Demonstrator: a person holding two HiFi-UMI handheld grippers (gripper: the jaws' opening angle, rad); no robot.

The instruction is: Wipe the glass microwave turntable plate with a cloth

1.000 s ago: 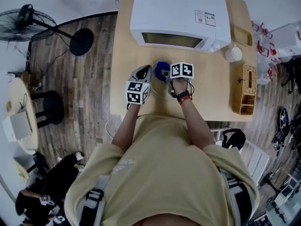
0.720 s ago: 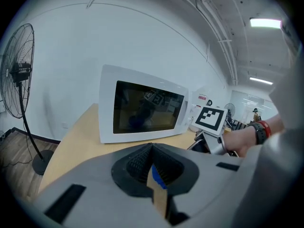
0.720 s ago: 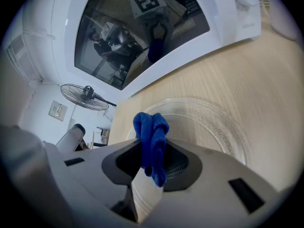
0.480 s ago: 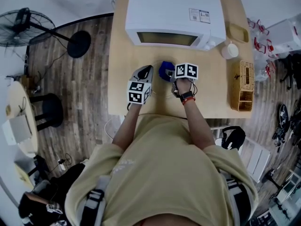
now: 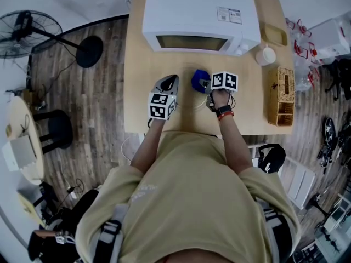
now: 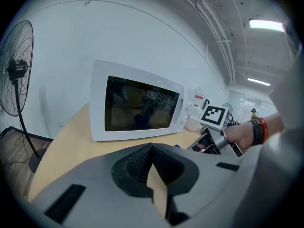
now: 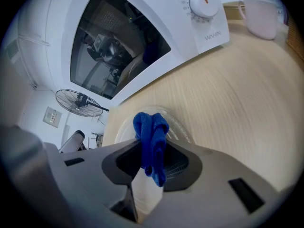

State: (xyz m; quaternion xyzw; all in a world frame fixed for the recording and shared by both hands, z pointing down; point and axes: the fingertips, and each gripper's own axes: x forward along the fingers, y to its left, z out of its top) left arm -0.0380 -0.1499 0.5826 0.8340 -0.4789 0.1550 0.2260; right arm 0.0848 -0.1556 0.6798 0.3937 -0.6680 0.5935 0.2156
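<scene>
Blue cloth (image 7: 151,132) is clamped in right gripper (image 7: 151,152) and held over the rim of glass turntable plate (image 7: 181,130), which lies on table (image 5: 252,108) before microwave (image 5: 200,15). Left gripper (image 6: 151,167) is held alongside, jaws together, nothing between. Wiping is judged under way; the cleaned share cannot be told.

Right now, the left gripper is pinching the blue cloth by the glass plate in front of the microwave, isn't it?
Not the left one. The right gripper is pinching the blue cloth by the glass turntable plate in front of the microwave, as the right gripper view shows. The left gripper has its jaws together with nothing between them.
</scene>
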